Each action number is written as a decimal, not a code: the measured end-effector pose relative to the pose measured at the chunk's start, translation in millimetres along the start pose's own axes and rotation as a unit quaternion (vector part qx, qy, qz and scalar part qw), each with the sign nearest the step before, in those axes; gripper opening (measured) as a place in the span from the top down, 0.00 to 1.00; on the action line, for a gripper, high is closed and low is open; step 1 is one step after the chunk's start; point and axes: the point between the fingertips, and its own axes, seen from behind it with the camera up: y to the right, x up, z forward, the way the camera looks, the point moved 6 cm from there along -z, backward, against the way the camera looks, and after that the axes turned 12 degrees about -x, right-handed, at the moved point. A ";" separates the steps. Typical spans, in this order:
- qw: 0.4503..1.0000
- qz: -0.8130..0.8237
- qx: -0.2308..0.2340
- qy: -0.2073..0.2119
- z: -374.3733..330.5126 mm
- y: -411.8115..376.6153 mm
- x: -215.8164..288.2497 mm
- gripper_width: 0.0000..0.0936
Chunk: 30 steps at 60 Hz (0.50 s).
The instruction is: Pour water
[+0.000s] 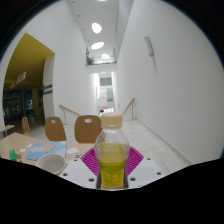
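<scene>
A clear plastic bottle with yellow liquid and a pale cap stands upright between my fingers. My gripper is shut on the bottle: the pink pads press on its two sides. The bottle is lifted above the table. A clear plastic cup stands on the table to the left of the fingers, lower than the bottle.
A light wooden table lies at the left with blue and white items on it. Two wooden chairs stand beyond it. A white wall rises at the right; a corridor with ceiling lights runs ahead.
</scene>
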 end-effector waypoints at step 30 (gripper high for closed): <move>0.998 -0.058 0.012 -0.035 -0.7 13.6 -43.2 0.28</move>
